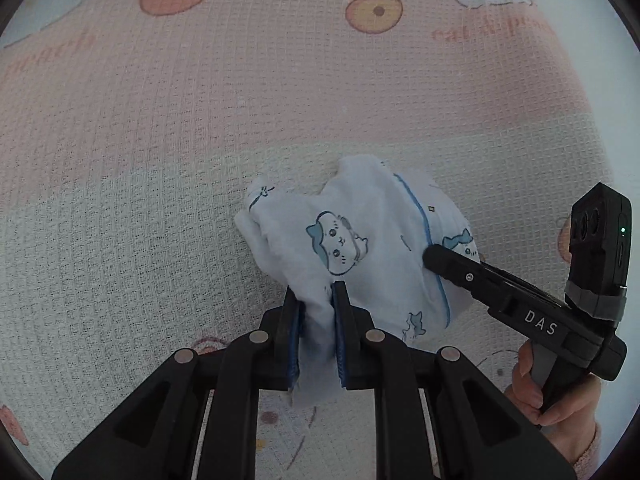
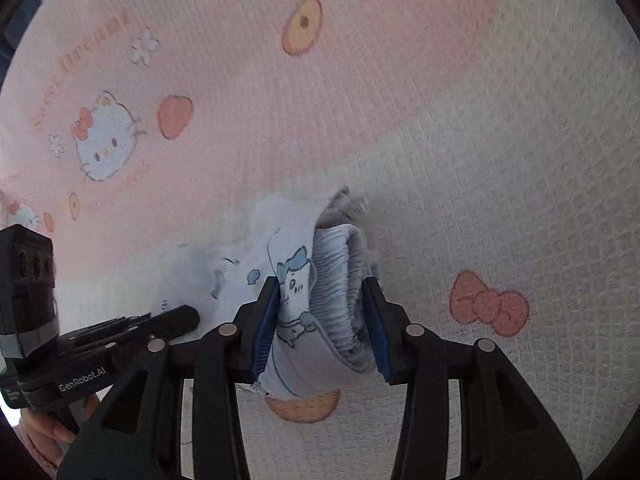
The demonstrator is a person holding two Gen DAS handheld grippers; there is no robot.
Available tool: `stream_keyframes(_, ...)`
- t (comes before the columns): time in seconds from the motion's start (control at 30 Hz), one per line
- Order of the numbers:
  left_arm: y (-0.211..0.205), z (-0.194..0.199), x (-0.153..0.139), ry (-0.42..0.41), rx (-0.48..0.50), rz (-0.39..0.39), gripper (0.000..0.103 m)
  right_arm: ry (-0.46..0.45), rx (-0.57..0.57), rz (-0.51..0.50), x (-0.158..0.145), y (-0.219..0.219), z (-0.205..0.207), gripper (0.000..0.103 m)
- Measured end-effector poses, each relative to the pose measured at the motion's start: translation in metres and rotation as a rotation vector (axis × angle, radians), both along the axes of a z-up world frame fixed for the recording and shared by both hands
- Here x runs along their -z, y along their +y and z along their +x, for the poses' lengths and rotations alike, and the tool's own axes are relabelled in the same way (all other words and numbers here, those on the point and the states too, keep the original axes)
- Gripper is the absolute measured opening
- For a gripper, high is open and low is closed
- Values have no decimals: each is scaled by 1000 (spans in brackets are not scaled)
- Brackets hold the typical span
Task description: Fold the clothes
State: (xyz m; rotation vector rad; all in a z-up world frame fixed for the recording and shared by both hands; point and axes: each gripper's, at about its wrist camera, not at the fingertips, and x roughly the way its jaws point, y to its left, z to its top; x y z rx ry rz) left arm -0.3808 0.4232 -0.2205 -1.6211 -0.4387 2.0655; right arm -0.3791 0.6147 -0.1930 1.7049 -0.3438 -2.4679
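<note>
I hold a small white cloth point(image 1: 360, 240) with both claws. It is soft and thin, with blue cartoon cats and a blue line along one hem. My left claw point(image 1: 316, 336) is clamped on a bunched bit of the cloth, with its blue ribbed pads close together. My right claw point(image 2: 322, 328) is clamped on a thicker part, where the cloth is rolled into a fat bundle with small gray ridges point(image 2: 340, 280). Its pads stand wider apart, pressing on both sides of the bundle.

The cloth hangs crumpled between the two claws, just above a big blanket point(image 1: 200, 120). The blanket has a bumpy waffle weave. It is pink on the far part and pale cream on the near part, with white cats, round orange fruits and a red bow point(image 2: 488, 304) printed on it. No edge or corner of the blanket shows.

My right hand point(image 1: 556, 396) wraps around the black handle, in a fuzzy pink sleeve point(image 1: 588, 448)
</note>
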Motion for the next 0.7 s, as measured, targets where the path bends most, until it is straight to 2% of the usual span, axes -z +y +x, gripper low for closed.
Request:
stream_keyframes(0.1,-8,9,-17,85,8,-65,16,26,12,-18,-4,10,13,42)
stream_keyframes(0.2,-7,20,-39,217,3,-121,16,171,118,-6,-33,29,36,42)
stream_keyframes(0.27,7,22,-40,242,63,-94,16,246,149,-51,-46,33,47,43)
stream_keyframes(0.33,22,23,-26,219,126,-114,16,218,75,-122,-43,19,42,42)
stream_keyframes(0.37,29,23,-16,198,155,-139,16,186,32,-87,-35,8,38,42)
stream_keyframes(0.47,29,24,1,181,206,-167,16,100,-76,121,-9,-24,27,41)
stream_keyframes(0.5,23,24,-1,182,207,-183,16,100,-87,172,-5,-24,26,35)
stream_keyframes(0.53,18,25,-5,185,204,-209,15,95,-86,191,-4,-20,25,36)
stream_keyframes(0.6,13,34,-18,239,207,-273,16,87,-27,107,-10,1,24,37)
stream_keyframes(0.63,12,38,-24,270,216,-270,16,103,-11,96,-15,6,26,37)
stream_keyframes(0.7,20,43,-26,278,281,-210,18,140,-26,146,-26,1,31,39)
